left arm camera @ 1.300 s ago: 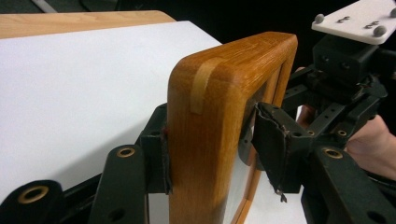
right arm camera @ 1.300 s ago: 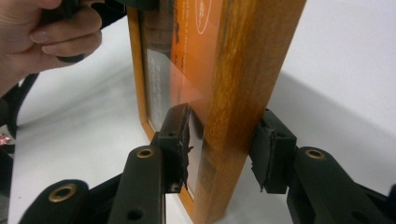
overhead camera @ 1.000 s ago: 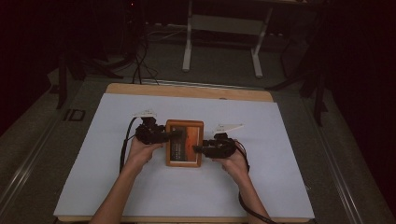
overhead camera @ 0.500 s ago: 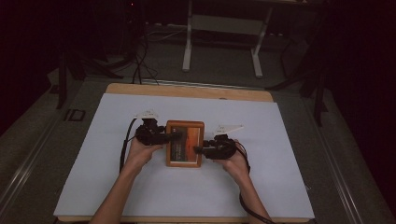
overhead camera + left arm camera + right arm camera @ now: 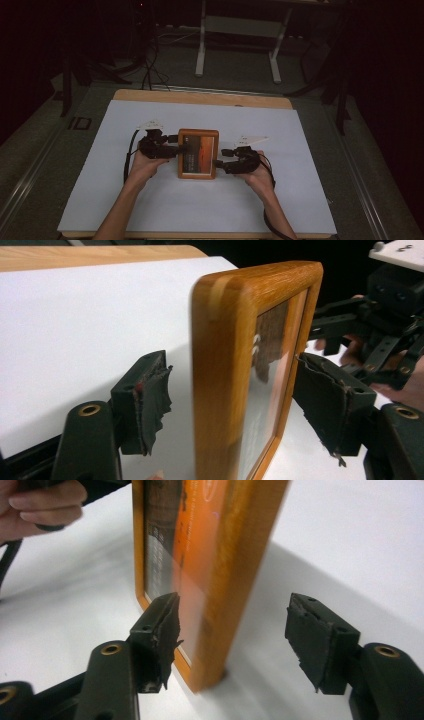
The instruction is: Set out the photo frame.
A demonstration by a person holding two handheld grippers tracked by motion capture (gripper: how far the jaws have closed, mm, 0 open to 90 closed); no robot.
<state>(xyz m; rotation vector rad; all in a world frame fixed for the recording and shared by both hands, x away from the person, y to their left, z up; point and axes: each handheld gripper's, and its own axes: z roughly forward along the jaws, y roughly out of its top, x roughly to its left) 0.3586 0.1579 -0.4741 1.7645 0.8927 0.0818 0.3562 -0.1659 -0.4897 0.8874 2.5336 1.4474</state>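
Both grippers' pads point(image 5: 150, 405) straddle the wooden picture frame point(image 5: 198, 153) unclosed, left gripper point(image 5: 235, 410) and right gripper point(image 5: 235, 645); I'd centre each edge before squeezing evenly.

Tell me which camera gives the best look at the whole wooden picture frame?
The high view: the wooden picture frame shows complete on the white sheet. Both claw cameras see just one edge up close, between open jaws.
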